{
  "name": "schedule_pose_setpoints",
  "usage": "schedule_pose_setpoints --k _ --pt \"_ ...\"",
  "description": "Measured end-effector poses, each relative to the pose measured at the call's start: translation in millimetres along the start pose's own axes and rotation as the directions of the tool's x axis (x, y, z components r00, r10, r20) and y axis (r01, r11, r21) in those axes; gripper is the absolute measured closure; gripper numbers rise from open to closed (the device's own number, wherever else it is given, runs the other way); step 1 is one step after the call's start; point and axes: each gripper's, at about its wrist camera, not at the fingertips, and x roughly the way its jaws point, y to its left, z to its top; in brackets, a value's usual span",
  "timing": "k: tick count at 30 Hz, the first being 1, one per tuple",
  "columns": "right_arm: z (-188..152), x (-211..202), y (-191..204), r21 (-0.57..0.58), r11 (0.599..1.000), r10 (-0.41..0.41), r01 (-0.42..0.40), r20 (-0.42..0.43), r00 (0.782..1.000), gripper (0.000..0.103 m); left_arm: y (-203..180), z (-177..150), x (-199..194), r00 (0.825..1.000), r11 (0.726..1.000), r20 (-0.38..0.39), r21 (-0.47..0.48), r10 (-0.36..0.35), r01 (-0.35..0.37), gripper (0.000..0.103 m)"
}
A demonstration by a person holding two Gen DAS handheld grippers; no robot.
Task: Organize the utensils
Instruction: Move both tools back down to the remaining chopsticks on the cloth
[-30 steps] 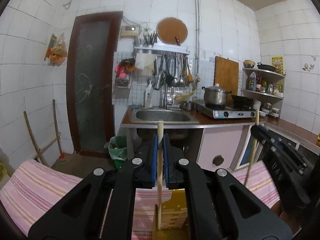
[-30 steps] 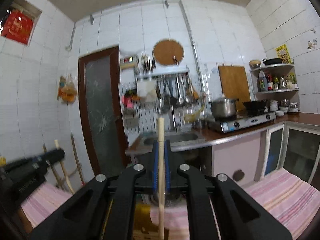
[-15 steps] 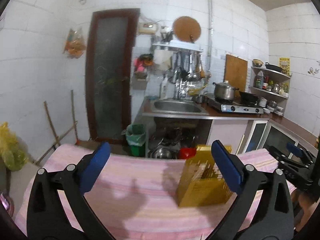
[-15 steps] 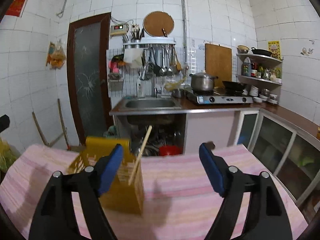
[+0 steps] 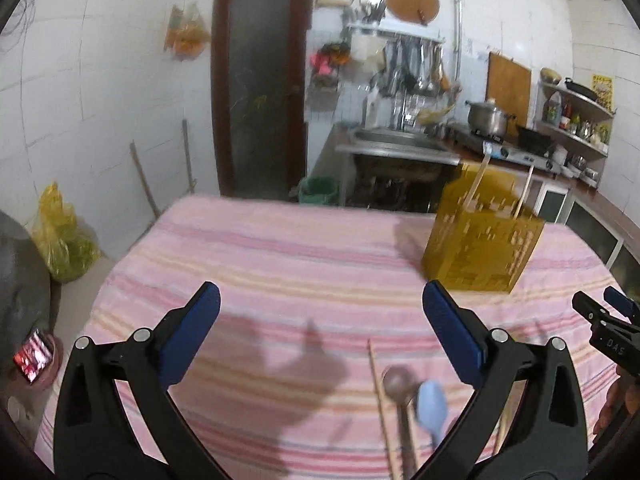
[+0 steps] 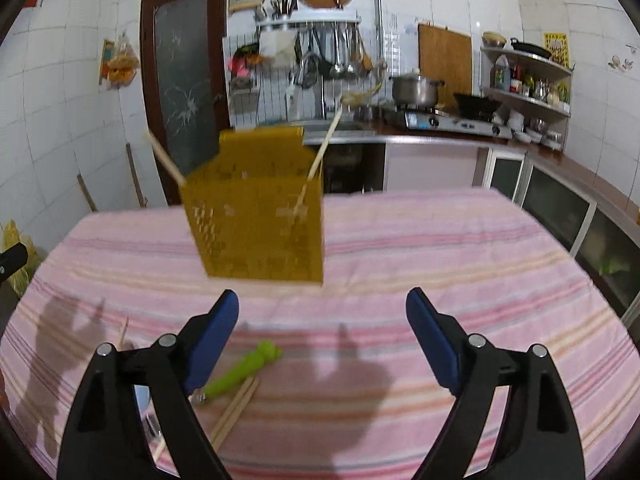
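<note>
Landmark: the yellow perforated utensil holder (image 6: 256, 208) is standing upright on the pink striped tablecloth (image 6: 440, 248); all places below are being given relative to it.
Contents: two wooden chopsticks (image 6: 322, 148) are leaning inside the holder, their tops projecting above opposite sides of its rim.
Left gripper (image 5: 320, 328): its jaws are standing wide with nothing between the pads; it is hanging over bare cloth, on the near side of the holder and off to the left of it.
Right gripper (image 6: 322, 328): its jaws are opening, nothing between them; it is pointing at the cloth just in front of the holder's near face.
Loose utensils: a green-handled tool (image 6: 240, 372) and a pair of chopsticks (image 6: 236, 408) are lying on the near side of the holder, well apart from it; in the left wrist view a brown-bowled spoon (image 5: 396, 380), a pale blue spoon (image 5: 432, 400) and a single chopstick (image 5: 380, 400) are lying there as well.
Step in hand: judged as the gap between two placements, both hands empty and facing the unsorted pile.
Next move: probably calling for each gripper to be lowering over one slim handle, pads on either side of it, closing, then tipping the piece upright above the holder.
</note>
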Motion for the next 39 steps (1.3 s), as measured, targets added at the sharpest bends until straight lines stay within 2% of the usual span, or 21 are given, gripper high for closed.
schedule_pose_setpoints --k 6,9,13,19,29,33,36,38,39 --pt "-30.8 10.0 18.1 -0.05 0.999 -0.013 0.01 -0.069 0.997 0.019 10.9 -26.1 25.6 0.996 1.0 -0.084 -0.026 0.016 -0.018 0.005" --pt "-42.7 19.1 22.9 -0.064 0.998 -0.028 0.02 -0.12 0.992 0.019 6.7 -38.5 39.2 0.991 1.0 -0.13 0.002 0.026 -0.026 0.005" --pt "-49.7 30.4 22.3 -0.046 0.998 -0.041 0.033 -0.179 0.983 0.019 2.1 -52.0 55.6 0.983 0.998 -0.178 0.042 0.046 -0.04 0.005" --pt "-58.2 45.6 24.8 -0.027 0.998 -0.058 0.053 -0.254 0.965 0.019 4.6 -61.8 72.3 0.969 0.999 -0.244 0.018 0.031 -0.028 0.005" --pt "-65.2 49.4 32.7 0.03 0.997 -0.053 0.065 -0.312 0.949 0.022 -5.0 -68.2 82.2 0.964 0.998 -0.263 0.054 0.044 -0.031 0.005" --pt "-66.5 47.5 36.0 0.047 0.997 -0.046 0.065 -0.322 0.945 0.032 -7.1 -68.8 81.7 0.964 0.997 -0.262 0.065 0.048 -0.032 0.005" --pt "-65.6 47.6 40.0 0.062 0.997 -0.026 0.05 -0.337 0.941 0.044 -6.6 -69.2 81.6 0.962 0.998 -0.267 0.062 0.048 -0.032 0.005" --pt "-63.8 47.7 43.7 0.069 0.997 -0.017 0.044 -0.35 0.937 0.056 -6.3 -69.5 82.8 0.96 0.998 -0.275 0.056 0.047 -0.033 0.005" --pt "-63.2 47.2 47.0 0.061 0.997 -0.02 0.044 -0.353 0.935 0.058 -6.4 -69.6 83.5 0.958 0.998 -0.283 0.048 0.045 -0.033 0.005"
